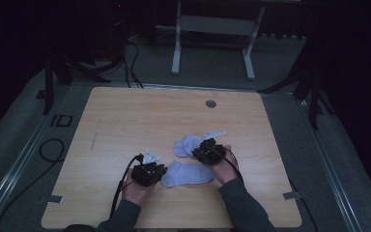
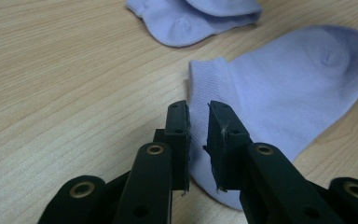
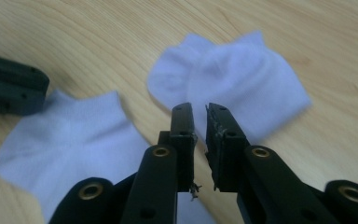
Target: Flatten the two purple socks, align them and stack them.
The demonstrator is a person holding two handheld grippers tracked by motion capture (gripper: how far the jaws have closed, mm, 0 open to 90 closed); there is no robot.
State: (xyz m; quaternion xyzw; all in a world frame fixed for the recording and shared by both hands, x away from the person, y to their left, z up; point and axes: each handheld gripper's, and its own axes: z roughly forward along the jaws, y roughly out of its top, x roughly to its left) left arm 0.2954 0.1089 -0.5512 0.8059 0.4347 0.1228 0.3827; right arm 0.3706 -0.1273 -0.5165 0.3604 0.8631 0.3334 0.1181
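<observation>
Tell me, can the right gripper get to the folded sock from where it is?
Probably yes. The right gripper points at the folded sock, close by with bare table around it. Its jaws stand a little apart with nothing between them, and the flat sock lies off to the side.

1. A light wooden table (image 1: 125,121) with rounded corners was seen from above, a small round grey cap (image 1: 211,103) set near its far edge.
2. Grey carpeted floor (image 1: 9,140) was laid around it.
3. A pale metal frame (image 1: 212,29) with two legs was stood beyond the table.
4. Black cables (image 1: 131,63) were trailed over the floor at the far left.
5. The room was dimly lit, its edges lost in darkness.
</observation>
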